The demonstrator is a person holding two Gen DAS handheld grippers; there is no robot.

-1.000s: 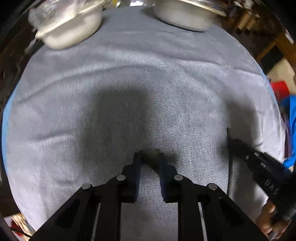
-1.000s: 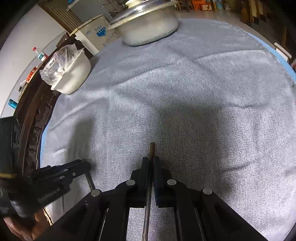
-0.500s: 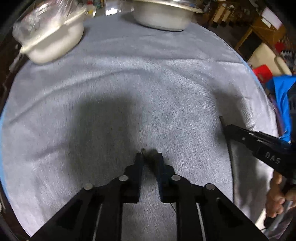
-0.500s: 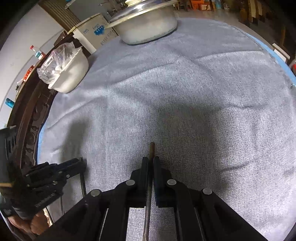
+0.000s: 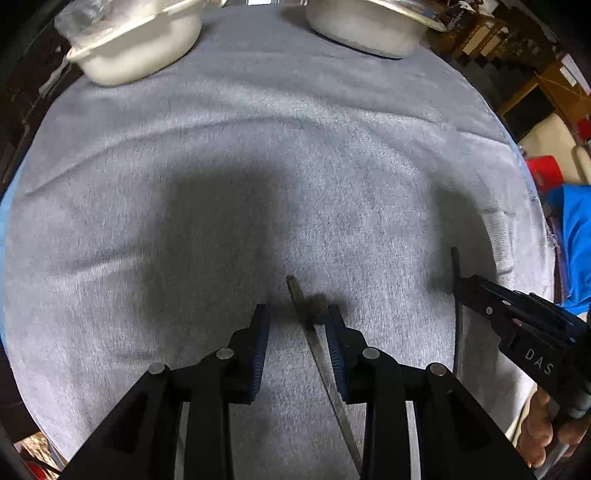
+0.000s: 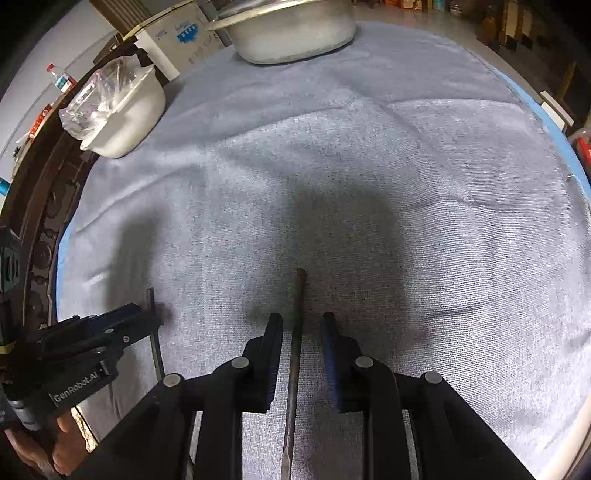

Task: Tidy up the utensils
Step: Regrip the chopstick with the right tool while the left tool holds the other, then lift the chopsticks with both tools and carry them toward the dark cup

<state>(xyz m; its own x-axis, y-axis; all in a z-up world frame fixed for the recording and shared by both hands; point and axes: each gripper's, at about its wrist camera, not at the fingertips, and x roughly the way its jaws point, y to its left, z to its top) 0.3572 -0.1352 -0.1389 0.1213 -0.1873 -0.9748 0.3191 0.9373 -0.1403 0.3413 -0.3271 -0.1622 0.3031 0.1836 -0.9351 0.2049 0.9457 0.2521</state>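
Note:
Two thin dark metal utensils lie on the grey cloth [image 5: 258, 147]. In the left wrist view one utensil [image 5: 317, 347] lies between the open jaws of my left gripper [image 5: 297, 321], nearer the right finger, not clamped. In the right wrist view the other utensil [image 6: 295, 339] lies between the open jaws of my right gripper [image 6: 301, 325], its handle end pointing away. Each gripper shows in the other's view: the right gripper [image 5: 461, 286] with its utensil [image 5: 458, 325], the left gripper [image 6: 144, 314] with its utensil [image 6: 155, 339].
A white bowl [image 5: 140, 48] with a clear plastic bag stands at the far left of the cloth, also in the right wrist view [image 6: 122, 114]. A lidded metal pot [image 5: 369, 26] stands at the far edge, also in the right wrist view [image 6: 295, 33]. A dark carved table rim [image 6: 40, 229] runs along the left.
Both grippers were shut on their utensils and have now opened. The utensils now lie loose on the cloth between the jaws.

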